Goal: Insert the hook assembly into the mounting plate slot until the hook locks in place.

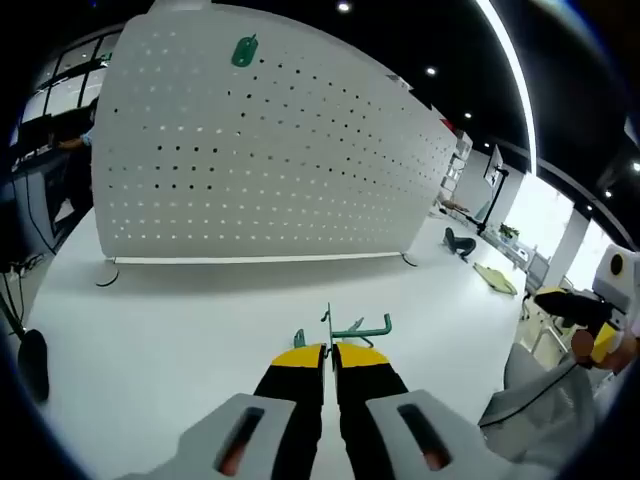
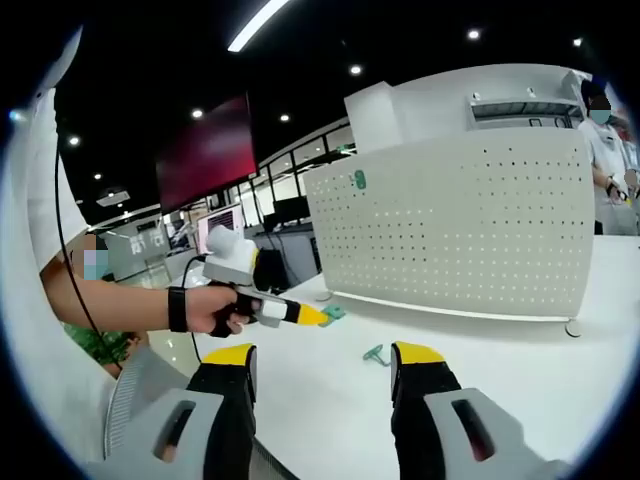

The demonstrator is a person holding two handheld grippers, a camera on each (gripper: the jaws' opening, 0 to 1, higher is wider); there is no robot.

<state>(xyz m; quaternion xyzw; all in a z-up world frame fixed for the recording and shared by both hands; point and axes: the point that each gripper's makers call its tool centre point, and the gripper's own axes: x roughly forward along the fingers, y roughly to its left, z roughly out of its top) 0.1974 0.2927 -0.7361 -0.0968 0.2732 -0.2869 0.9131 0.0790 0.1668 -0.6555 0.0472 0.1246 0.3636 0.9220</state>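
One green hook assembly [image 1: 352,328] sits pinched at the yellow tips of the left gripper [image 1: 328,352], jaws pressed together on its thin metal stem, hook arm sticking out to the right just above the white table [image 1: 160,340]. In the right gripper view the same left gripper [image 2: 322,316] comes in from the left, held in a person's hand [image 2: 215,308] with a black wrist strap, and a bit of green [image 2: 332,312] shows at its tip. Second green hook [image 2: 375,354] lies loose on the table [image 2: 520,370], between the right gripper's two jaws in that view but beyond them, not touched. Right gripper [image 2: 322,352] jaws stand wide apart, nothing between them. White perforated mounting plate [image 1: 270,150] stands upright on small feet at the far side of the table, well apart from both grippers; one green piece [image 1: 244,51] is already fixed near its top left. Same plate [image 2: 450,225] and green piece [image 2: 359,179] show in the right gripper view. A few small items [image 1: 478,262] lie on the table off the plate's right end, too small to identify. Person in white [image 2: 605,140] stands behind the plate's right edge. Dark red screen [image 2: 205,150] hangs in the background at left.
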